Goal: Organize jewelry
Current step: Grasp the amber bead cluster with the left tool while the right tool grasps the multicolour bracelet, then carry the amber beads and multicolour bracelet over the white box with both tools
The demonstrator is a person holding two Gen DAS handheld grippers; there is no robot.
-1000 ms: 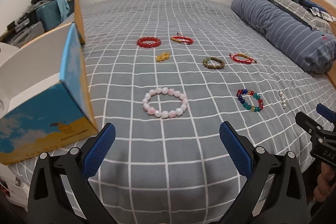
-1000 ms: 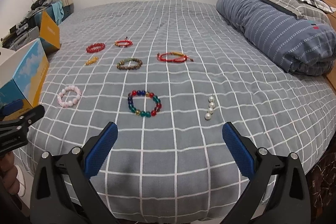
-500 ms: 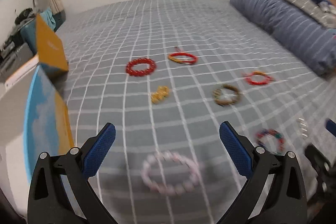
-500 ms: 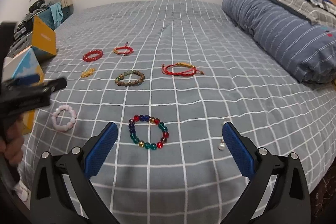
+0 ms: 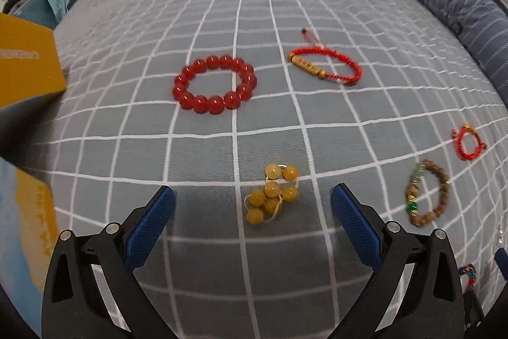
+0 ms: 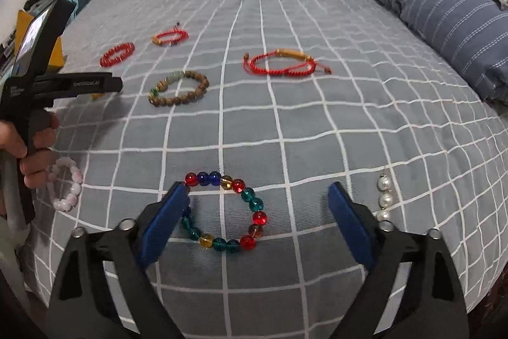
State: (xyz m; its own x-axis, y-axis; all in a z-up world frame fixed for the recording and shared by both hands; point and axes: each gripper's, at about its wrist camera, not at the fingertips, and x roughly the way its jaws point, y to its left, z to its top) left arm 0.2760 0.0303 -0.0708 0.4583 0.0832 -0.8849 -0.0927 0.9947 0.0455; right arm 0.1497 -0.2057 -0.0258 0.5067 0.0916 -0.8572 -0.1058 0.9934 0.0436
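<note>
The right tool [image 6: 254, 205] stands wide with nothing gripped. Its jaws have just been closing a little, and the multicoloured glass-bead bracelet [image 6: 225, 212] lies between them on the bed [image 6: 317, 123], one blue pad over the ring's near-left edge. I'd judge that bracelet light, hard-beaded and slippery, strung on elastic, so it will sag and swing once lifted. Pinching across one side of the ring, over two or three beads, looks safer than squeezing the whole loop.

The left tool [image 5: 252, 205] is also wide and empty, poised over the bunched amber beads [image 5: 272, 196]. That clump is small and loose; closing straight over its middle should gather it.

Further out lie the pearl string [image 6: 383, 199], the brown wooden bracelet [image 6: 179, 88], the red bead bracelet [image 5: 214, 88] and a red cord bracelet [image 5: 327, 65], soft and limp, all well apart.
</note>
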